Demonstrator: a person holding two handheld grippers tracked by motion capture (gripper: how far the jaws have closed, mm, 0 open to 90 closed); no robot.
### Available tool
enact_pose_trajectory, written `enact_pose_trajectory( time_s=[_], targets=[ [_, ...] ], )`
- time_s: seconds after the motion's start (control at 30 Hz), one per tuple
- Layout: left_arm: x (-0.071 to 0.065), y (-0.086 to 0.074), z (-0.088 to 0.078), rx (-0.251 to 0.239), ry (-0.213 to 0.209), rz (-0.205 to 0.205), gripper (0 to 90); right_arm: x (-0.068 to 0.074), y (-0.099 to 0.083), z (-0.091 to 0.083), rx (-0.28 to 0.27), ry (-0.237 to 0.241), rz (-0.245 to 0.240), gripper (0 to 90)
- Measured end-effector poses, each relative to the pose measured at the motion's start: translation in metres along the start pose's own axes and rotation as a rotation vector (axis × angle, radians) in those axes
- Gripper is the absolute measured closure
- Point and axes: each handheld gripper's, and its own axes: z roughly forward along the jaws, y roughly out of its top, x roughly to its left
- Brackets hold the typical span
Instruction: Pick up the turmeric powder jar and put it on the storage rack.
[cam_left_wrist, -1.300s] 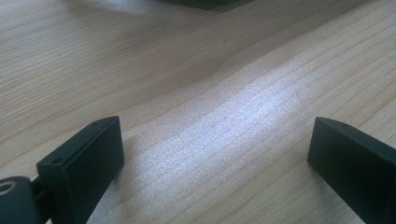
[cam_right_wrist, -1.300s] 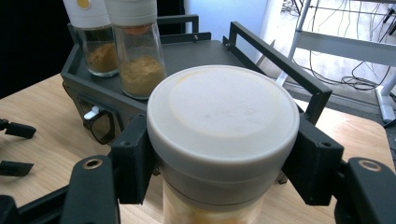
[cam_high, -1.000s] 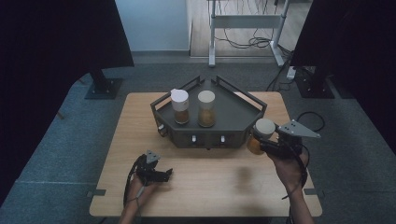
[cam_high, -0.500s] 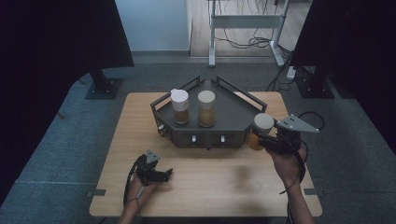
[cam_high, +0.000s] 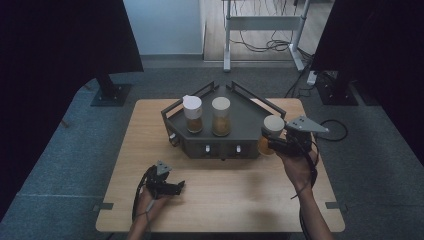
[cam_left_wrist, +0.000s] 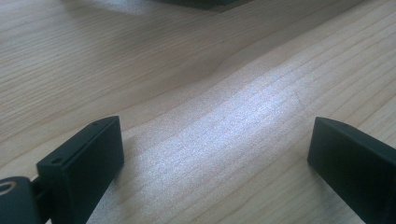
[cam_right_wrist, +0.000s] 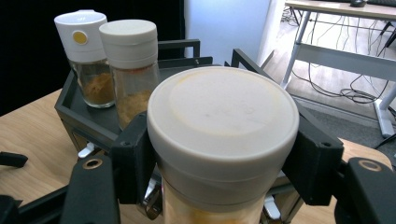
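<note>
- The person's two forearms enter from the near edge of the wooden desk (cam_high: 230, 200), one on each side.
- The left hand (cam_high: 150, 200) rests low on the desk near the front edge and holds the left claw (cam_high: 172, 187), which points toward the right across the desk.
- In the left gripper view, the left claw (cam_left_wrist: 215, 154) has its two black jaws spread wide, with bare pale wood grain between them and nothing gripped.
- The right hand (cam_high: 297, 167) is lifted, with the forearm angled up from the near right corner; it holds the right claw (cam_high: 267, 145) pointing left, just beside the right end of a dark tray.
- The right claw (cam_right_wrist: 219, 158) is pinching a spice jar (cam_right_wrist: 223, 140) just below its lid, one jaw pressed on each side.
- That spice jar (cam_high: 270, 134) is clear, with a wide, round cream lid and yellow-orange contents; it sits upright in the claw, right against the tray's right front corner.
- Beyond the claw, the dark grey tray (cam_high: 240, 140) is angular, with raised rails at the back and small knobs on its front face.
- On the tray, left of the right claw, two more jars stand upright side by side: a cream-lidded jar (cam_high: 221, 116) of tan powder, and a white-capped jar (cam_high: 192, 114) with a yellow dot on its cap and brown powder.
</note>
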Motion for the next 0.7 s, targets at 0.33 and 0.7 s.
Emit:
enact_pose_trajectory(
  time_s=[0.33,0.7],
  targets=[
    [0.000,0.000,0.000,0.000,-0.001,0.001,3.5,0.004,0.011,0.014,0.007,-0.001,-0.016,33.1],
    [0.000,0.000,0.000,0.000,-0.001,0.002,3.5,0.003,0.017,0.031,0.006,-0.003,-0.010,33.2]
  ],
)
